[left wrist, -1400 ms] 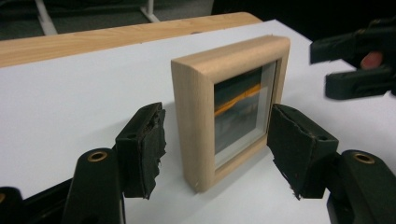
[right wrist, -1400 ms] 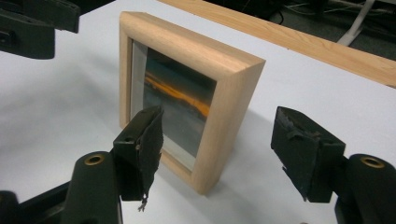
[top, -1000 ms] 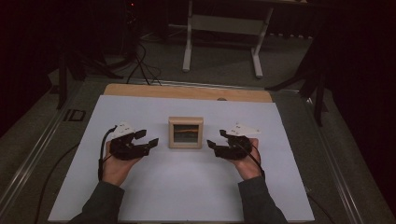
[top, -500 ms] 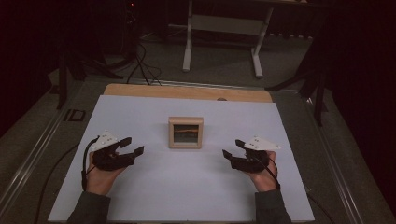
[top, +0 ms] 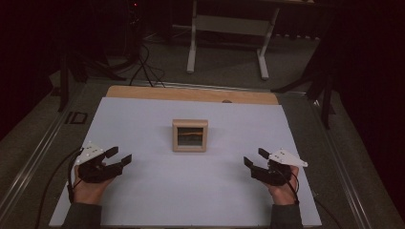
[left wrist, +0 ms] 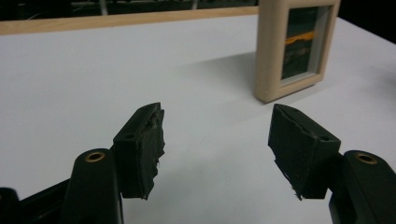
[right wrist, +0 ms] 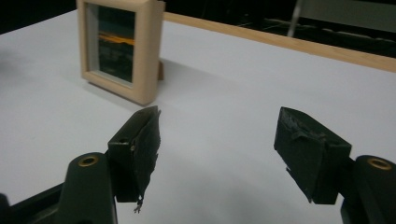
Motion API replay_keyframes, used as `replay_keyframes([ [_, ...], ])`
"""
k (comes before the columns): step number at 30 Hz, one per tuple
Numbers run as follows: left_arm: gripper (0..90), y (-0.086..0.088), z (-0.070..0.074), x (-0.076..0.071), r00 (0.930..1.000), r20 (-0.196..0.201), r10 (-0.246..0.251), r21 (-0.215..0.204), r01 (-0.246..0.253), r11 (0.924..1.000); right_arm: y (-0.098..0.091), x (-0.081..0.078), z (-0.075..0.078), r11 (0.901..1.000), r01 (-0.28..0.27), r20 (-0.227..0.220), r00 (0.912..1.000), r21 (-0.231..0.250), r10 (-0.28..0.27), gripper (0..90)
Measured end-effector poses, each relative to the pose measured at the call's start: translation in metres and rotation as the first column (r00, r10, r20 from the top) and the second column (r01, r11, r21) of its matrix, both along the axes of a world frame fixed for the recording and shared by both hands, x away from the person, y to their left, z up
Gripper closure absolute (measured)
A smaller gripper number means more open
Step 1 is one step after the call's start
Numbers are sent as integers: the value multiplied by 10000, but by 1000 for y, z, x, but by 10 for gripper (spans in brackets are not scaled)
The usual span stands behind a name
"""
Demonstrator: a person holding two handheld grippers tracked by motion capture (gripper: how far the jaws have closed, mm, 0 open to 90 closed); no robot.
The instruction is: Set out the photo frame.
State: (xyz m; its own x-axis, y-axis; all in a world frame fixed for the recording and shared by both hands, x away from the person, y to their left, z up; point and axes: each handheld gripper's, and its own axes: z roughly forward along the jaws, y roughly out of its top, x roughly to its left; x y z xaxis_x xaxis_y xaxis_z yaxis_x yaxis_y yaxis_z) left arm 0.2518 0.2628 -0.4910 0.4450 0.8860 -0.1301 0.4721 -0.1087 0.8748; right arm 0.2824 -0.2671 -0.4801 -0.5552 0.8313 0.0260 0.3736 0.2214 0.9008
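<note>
Wooden picture frame (top: 190, 135): upright mid-desk (top: 143, 200), midway between left tongs (top: 120, 158) and right tongs (top: 252, 157), well apart from both; both tongs spread apart, empty.

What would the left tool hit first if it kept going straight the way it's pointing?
Probably bare table: the left tool, open and empty, aims just left of the wooden picture frame; depth is uncertain.
</note>
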Motion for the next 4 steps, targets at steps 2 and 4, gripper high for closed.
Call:
replay_keyframes([
  [2,355,4,-1,-3,9998,45,191,144,-192,9997,-6,-3,-3,9999,142,-53,9999,72,-142,304],
  [4,355,9,-1,-5,9992,102,390,129,-391,9992,-11,-5,-5,9995,291,-75,9995,80,-291,302],
])
